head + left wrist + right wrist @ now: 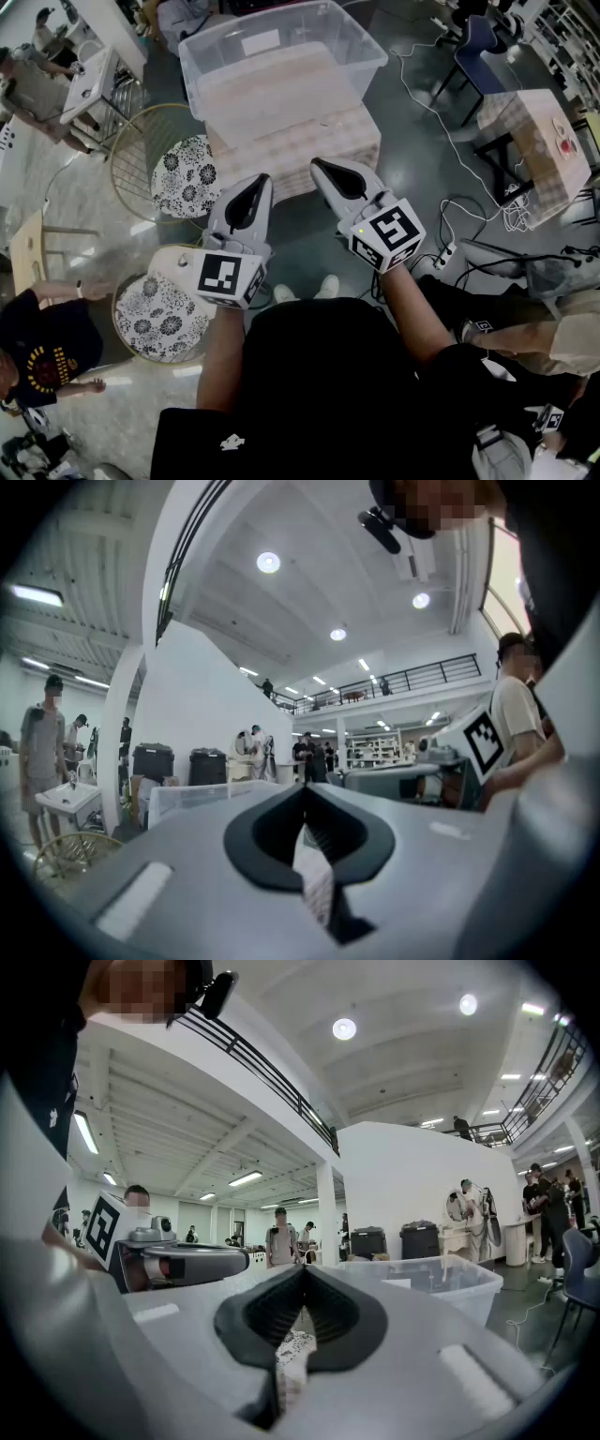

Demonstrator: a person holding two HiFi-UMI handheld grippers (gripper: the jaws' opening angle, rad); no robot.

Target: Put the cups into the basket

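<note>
Checked tablecloth (286,157), clear bin (190,58), grey floor (417,192)

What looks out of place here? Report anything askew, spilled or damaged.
Nothing is spilled, askew or damaged. One oddity: no cups are in view. The clear plastic bin on the checkered tablecloth looks empty, and the left gripper and right gripper are both shut on nothing.

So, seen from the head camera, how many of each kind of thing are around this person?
Grippers: 2 (left gripper, right gripper)
Clear plastic bin: 1
Floral stools: 2 (near stool, far stool)
Checked tables: 2 (middle table, side table)
Total: 7
</note>
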